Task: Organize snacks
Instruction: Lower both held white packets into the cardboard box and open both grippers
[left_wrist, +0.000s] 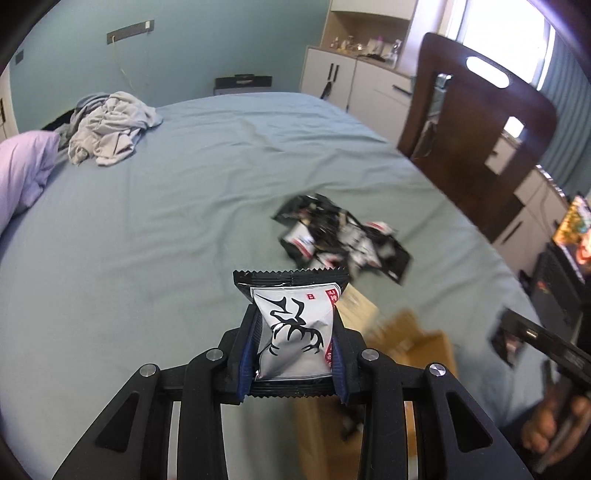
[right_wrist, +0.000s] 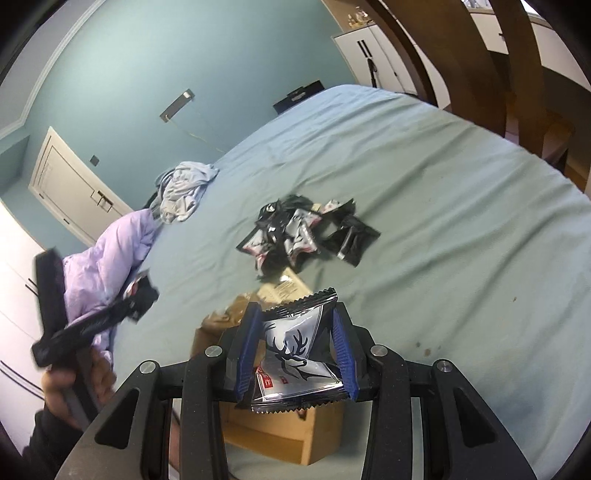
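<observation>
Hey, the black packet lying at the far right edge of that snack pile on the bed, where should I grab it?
Take the black packet by its outer right edge, coming from the bare sheet side; it lies flat, and the other packets in the pile crowd its left.

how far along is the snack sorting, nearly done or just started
Early to midway, as a guess. Done: can't tell; the cardboard box interior is hidden. In hand: the left claw and the right claw each grip a deer-print snack packet above the box. Left: a pile of packets lies loose on the bed.
</observation>
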